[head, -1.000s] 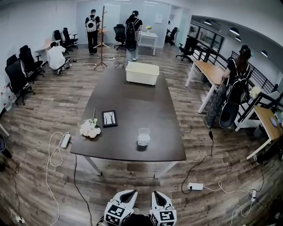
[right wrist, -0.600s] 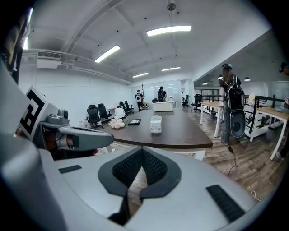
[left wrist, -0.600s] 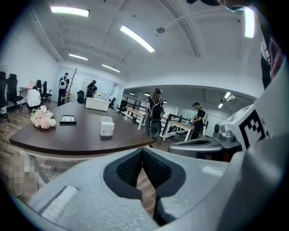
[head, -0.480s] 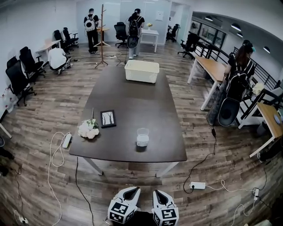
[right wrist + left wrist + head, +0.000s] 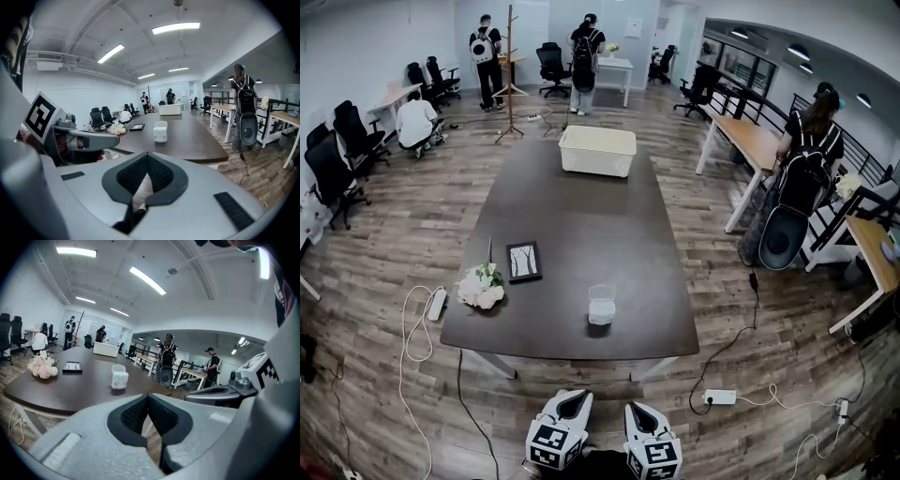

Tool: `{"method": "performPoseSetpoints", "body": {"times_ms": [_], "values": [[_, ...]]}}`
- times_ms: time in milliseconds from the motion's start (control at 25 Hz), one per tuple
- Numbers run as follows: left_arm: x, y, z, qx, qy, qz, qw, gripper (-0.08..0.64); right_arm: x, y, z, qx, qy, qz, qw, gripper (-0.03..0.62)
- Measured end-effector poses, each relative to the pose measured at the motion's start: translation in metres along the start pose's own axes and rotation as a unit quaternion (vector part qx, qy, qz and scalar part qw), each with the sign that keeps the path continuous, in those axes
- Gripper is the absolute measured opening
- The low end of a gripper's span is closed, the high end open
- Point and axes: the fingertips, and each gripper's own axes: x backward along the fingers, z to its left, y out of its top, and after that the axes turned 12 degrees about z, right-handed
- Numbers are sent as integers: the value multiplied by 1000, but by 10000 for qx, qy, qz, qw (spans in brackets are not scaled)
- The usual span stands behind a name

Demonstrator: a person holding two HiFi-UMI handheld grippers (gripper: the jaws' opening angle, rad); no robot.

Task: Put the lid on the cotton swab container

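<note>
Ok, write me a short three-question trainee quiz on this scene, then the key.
1. True or false: the left gripper holds the cotton swab container.
2. What stands at the far end of the table? A) a laptop B) a white basket C) a stack of books
3. Fill in: in the head view, the flowers lie to the container's ____.
Key: 1 false; 2 B; 3 left.

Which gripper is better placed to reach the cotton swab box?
Right, but only slightly. Both grippers are shut, empty and short of the table. The cotton swab container sits almost straight ahead of the right gripper; for the left gripper it lies more off to one side.
</note>
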Motion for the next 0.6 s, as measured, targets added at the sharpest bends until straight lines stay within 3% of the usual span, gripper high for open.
{"method": "performPoseSetpoints", "body": {"times_ms": [600], "values": [[-79, 71, 106, -197, -270, 298, 9990, 8, -99, 89, -41, -469, -429, -116, 9979, 8]]}}
